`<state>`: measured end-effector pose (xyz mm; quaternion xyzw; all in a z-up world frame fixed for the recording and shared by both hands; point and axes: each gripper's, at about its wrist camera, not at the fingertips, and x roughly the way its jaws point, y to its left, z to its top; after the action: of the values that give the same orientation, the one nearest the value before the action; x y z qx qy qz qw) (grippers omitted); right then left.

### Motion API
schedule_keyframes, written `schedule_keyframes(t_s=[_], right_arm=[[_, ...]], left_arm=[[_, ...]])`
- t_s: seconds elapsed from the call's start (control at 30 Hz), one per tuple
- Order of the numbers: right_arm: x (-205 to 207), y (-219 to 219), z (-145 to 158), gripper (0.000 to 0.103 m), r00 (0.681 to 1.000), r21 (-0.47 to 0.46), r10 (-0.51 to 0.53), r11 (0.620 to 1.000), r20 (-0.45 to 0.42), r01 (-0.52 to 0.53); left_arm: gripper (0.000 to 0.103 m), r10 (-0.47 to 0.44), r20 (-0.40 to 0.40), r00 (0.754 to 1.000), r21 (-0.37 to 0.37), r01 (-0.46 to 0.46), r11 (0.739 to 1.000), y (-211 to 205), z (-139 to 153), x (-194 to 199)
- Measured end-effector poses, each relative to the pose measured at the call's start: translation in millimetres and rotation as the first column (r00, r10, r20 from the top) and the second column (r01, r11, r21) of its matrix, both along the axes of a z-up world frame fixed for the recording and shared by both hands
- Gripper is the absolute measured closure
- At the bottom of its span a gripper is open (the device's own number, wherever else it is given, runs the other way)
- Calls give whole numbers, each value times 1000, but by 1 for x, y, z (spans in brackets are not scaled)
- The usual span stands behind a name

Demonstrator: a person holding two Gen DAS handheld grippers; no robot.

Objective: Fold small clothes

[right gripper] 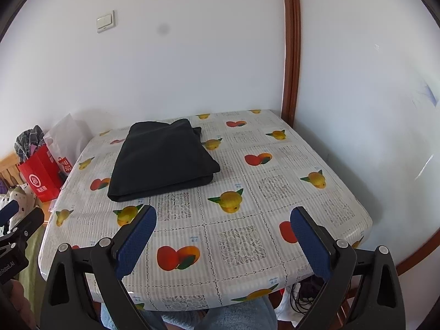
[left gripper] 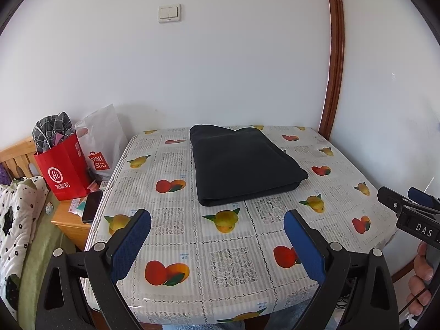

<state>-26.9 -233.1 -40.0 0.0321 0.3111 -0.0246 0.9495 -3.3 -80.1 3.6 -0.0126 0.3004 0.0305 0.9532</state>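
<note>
A folded garment (left gripper: 244,165) lies on the table (left gripper: 233,261), toward its far side, in the upper middle of the frame. At the left edge, two bags (left gripper: 64,170) stand side by side on a low cabinet (left gripper: 68,220) beside the table, with a phone (left gripper: 92,206) lying before them. A light switch (left gripper: 169,13) sits on the wall above.

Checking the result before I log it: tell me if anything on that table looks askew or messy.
Nothing much stands out. The black garment lies folded flat on the fruit-print table, slightly skewed to its edges, with a small flap poking out at its far right corner. Both the left gripper and right gripper hover open, clear of it.
</note>
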Motion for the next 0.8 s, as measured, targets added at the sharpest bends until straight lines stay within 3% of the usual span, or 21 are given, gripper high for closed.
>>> schedule_keyframes(t_s=[0.8], right_arm=[[-1,-5,0,6,1000,6,-14,1000,-1,14]], left_arm=[[5,-5,-10,1000,-14,5,1000,0,-2,0]])
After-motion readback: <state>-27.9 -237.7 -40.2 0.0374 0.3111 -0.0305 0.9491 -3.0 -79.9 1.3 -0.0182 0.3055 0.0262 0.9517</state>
